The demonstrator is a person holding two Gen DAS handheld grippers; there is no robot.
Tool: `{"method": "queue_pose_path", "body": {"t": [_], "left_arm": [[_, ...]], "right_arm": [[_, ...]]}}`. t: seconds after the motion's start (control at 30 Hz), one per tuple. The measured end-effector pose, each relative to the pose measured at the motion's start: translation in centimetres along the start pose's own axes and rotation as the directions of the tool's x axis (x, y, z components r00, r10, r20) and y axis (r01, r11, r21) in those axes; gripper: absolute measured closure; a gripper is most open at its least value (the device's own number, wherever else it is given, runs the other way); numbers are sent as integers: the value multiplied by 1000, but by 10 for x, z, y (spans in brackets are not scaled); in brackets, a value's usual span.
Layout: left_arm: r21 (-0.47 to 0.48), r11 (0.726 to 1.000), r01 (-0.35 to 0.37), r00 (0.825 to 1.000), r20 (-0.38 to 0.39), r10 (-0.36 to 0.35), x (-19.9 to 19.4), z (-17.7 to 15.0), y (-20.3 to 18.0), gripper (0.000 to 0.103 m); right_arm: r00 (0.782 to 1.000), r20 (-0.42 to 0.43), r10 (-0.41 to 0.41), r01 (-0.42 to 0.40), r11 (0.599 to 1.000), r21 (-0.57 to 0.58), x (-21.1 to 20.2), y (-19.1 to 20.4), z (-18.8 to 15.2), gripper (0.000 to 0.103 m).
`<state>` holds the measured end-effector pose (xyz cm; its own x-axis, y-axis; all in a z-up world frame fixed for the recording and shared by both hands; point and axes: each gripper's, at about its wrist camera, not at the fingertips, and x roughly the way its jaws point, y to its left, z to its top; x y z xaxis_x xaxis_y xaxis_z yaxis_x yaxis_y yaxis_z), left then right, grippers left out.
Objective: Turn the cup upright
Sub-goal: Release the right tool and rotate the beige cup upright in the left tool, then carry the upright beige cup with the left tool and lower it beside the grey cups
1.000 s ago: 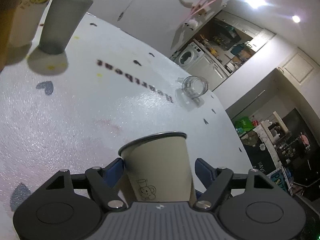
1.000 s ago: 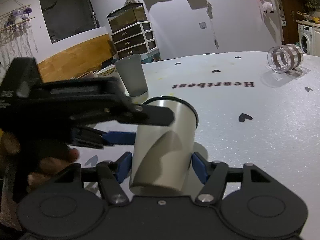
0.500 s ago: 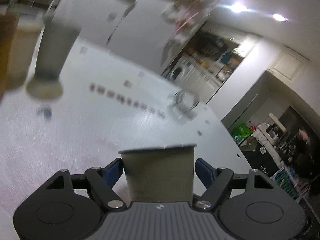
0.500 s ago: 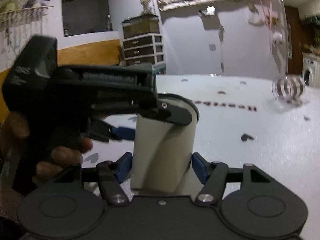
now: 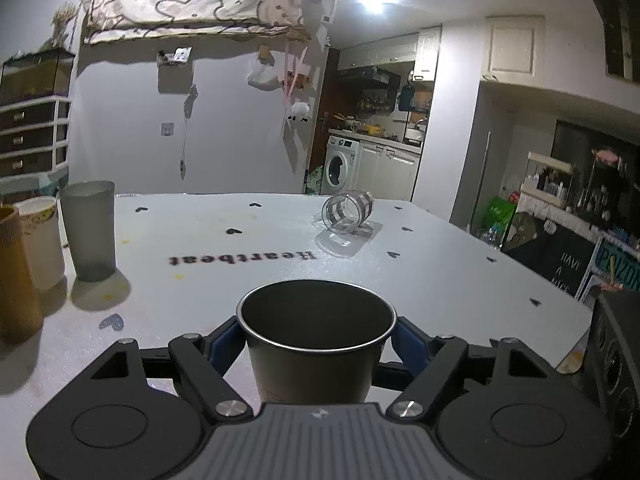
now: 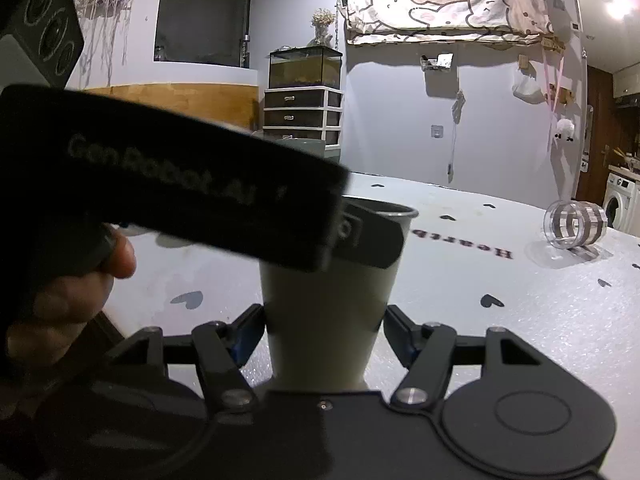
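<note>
A cream cup with a dark inside and metal rim [image 5: 316,340] stands upright, mouth up, between the blue pads of my left gripper [image 5: 316,340], which is shut on it. In the right wrist view the same cup [image 6: 324,312] sits between the pads of my right gripper [image 6: 324,328], which also closes on its lower body. The black body of the left gripper [image 6: 168,184] crosses in front of the cup's rim, held by a hand [image 6: 60,300].
On the white table [image 5: 440,272] a clear striped glass [image 5: 348,214] lies on its side at the far right. A grey tumbler [image 5: 90,232], a white paper cup [image 5: 40,240] and a brown cup [image 5: 14,276] stand at the left. The table edge [image 5: 568,320] is at the right.
Both grippers have rotated together with the cup; it has turned from tilted to upright with its mouth up, and the views have levelled out.
</note>
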<state>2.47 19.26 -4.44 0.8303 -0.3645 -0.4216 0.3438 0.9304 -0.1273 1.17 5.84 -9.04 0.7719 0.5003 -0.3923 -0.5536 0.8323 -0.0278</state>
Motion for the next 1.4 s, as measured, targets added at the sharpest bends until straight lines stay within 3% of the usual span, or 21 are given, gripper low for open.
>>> {"method": "queue_pose_path", "body": {"t": [0.23,0.33,0.47,0.6,0.77,0.93,1.17,1.4], "left_arm": [[57,998,-18,1000,3,18,-2,-6,-10,24],[44,999,-16,1000,11,15,-1,-5,-6,25],[54,995,-83,996,49,81,3,1,3,25],[27,986,-166,984,77,163,12,12,24,25],[-14,949,-316,943,100,316,34,28,60,25],[-89,903,-420,901,79,427,55,42,102,25],[-147,852,-503,847,116,519,65,52,130,25],[-125,812,-570,806,104,582,76,51,135,25]], "right_arm": [[1000,0,-15,15,1000,-5,-3,3,-4,36],[999,8,-39,39,999,-4,-4,3,-2,28],[997,31,-64,64,998,11,-9,-1,0,21],[996,30,-87,85,995,43,-8,-7,1,20],[994,24,-110,108,992,66,-8,-11,0,20],[992,21,-124,122,989,84,-7,-16,1,20],[992,13,-125,123,988,88,-5,-16,-1,20],[991,18,-132,129,987,100,-5,-17,0,20]]}}
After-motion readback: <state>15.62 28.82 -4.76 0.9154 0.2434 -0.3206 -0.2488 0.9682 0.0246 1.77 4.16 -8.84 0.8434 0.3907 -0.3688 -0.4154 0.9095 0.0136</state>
